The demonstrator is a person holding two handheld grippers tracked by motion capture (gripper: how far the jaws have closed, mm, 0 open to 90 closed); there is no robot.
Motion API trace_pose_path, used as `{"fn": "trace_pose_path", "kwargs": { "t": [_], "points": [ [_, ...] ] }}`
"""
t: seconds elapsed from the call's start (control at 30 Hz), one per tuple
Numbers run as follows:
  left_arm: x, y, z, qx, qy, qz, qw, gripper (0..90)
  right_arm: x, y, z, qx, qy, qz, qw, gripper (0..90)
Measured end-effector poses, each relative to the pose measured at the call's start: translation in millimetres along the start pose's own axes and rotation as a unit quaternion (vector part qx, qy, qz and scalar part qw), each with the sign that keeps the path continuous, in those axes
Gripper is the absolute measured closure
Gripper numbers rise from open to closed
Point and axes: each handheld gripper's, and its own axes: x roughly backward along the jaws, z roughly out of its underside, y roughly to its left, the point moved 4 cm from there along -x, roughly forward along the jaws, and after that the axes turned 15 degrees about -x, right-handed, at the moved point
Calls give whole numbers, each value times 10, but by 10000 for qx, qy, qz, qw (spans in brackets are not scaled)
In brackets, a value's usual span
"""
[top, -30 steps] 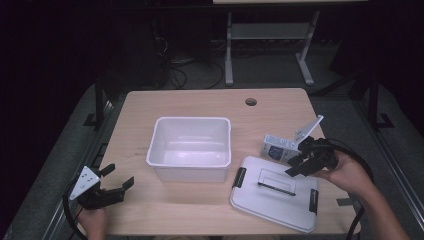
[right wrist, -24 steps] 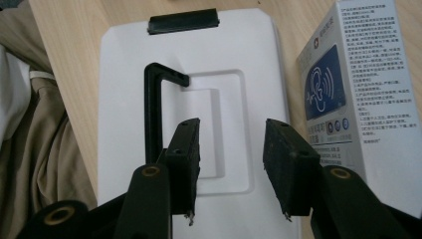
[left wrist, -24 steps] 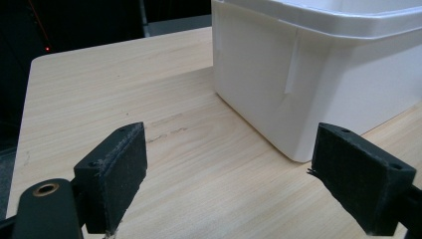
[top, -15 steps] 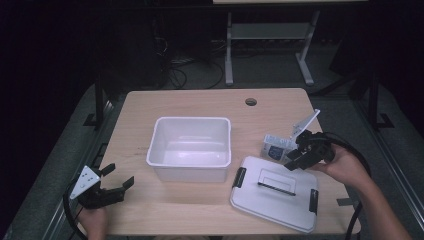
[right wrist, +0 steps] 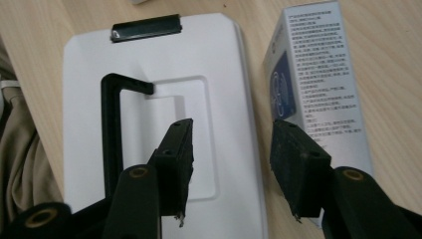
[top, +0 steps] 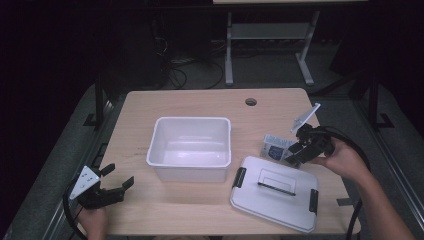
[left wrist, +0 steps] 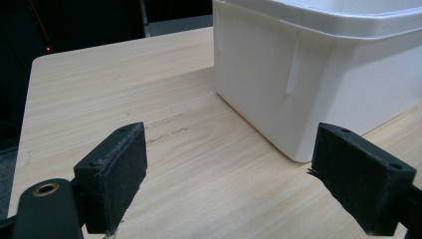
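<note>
A dark room with cables and a metal stand on the floor lies beyond a light wooden table (top: 200, 102), seen from the high view. A white open bin (top: 190, 148) stands near the table's middle. Right of it and nearer lies its white lid (top: 275, 192), flat, with a black handle on top and black clips at its left and right ends. Just beyond the lid's far right corner lies a small white and blue box (top: 277, 146), flat on the wood. The right gripper (top: 294, 151) is held by a hand at the right edge, its jaws reaching over the box's right end; they have just been opening, and whether they touch the box I cannot tell from here. The left gripper (top: 116, 176) sits at the near left corner, well apart from the bin, jaws apart with nothing between them

In the left gripper view, the two black jaws stand wide apart above bare wood, and the bin's (left wrist: 318, 74) white wall and corner rise just ahead at the right

In the right gripper view, the jaws stand apart: one hangs over the lid (right wrist: 164, 89) near its black handle, the other over the printed face of the box (right wrist: 313, 69), with the gap between lid and box below the opening. Nothing is clamped
</note>
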Motion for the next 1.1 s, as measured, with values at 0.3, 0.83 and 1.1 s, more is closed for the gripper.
{"fn": "trace_pose_path", "kwargs": {
  "t": [0.3,0.83,1.1],
  "points": [
    [0,1,0,2,-5,9,10000,134,-40,-76,-77,-19,9,127,9999,482],
    [20,3,-7,6,-79,-4,10000,134,-99,-272,-217,-92,-110,352,9993,441],
    [12,-20,-22,-41,-75,34,10000,134,-195,-383,-245,-177,-36,390,9991,442]
  ]
}}
